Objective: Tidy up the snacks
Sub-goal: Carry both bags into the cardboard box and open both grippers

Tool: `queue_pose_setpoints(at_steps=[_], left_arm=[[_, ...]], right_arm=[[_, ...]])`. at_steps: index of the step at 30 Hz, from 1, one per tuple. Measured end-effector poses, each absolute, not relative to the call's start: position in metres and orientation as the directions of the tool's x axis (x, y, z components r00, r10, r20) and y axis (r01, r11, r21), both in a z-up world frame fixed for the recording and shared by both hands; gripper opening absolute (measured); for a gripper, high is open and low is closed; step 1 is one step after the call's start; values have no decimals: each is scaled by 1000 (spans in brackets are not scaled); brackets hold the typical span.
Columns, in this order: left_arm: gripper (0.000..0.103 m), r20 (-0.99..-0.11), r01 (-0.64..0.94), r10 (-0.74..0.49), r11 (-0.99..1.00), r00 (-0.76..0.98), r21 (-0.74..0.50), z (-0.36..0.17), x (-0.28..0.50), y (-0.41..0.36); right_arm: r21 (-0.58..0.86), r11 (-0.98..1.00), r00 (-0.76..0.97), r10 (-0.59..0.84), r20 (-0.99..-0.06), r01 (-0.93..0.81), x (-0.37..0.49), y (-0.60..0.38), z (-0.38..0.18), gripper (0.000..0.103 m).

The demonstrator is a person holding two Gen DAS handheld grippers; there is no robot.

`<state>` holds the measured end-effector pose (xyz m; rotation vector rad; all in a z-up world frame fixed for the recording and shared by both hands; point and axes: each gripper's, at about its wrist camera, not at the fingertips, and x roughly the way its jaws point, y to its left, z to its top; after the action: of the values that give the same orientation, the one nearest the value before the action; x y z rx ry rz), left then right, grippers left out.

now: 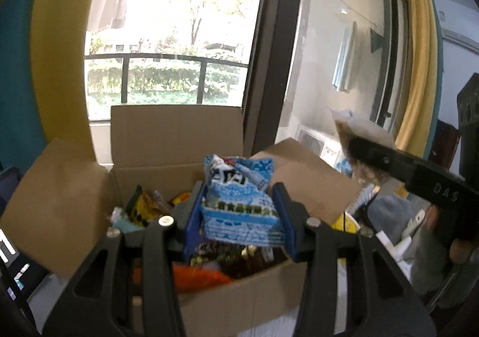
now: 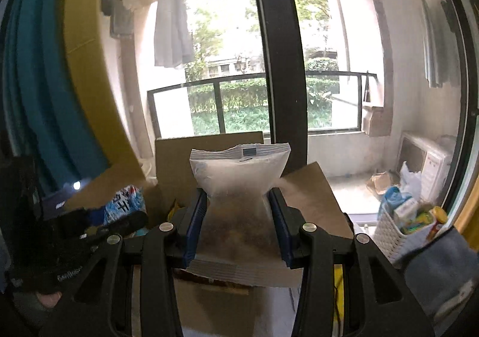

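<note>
We are holding a blue packet (image 1: 239, 202) in the left claw (image 1: 239, 211) and a clear pouch (image 2: 239, 202) in the right claw (image 2: 239, 217), both pinched tight, carrying them level above the box (image 1: 74, 187)

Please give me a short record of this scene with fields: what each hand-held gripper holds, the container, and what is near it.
left hand-held gripper: shut on blue packet, above the box
right hand-held gripper: shut on clear packet
box: cardboard, flaps open, more snacks inside
basket: white, to the right, holds cartons
background: window with railing
</note>
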<state>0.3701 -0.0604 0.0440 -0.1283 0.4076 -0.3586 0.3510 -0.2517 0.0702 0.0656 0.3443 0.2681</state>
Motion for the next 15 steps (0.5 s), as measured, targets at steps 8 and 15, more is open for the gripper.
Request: queue_pose_setpoints(at_steps=[8, 15], left_arm=[[46, -419, 285, -371, 924, 829, -254, 23, 420, -56], [74, -442, 251, -373, 917, 816, -310, 16, 436, -41]], right_arm=[[147, 957, 892, 285, -350, -248, 418, -236, 55, 45], [170, 943, 868, 331, -370, -287, 455, -219, 37, 57]])
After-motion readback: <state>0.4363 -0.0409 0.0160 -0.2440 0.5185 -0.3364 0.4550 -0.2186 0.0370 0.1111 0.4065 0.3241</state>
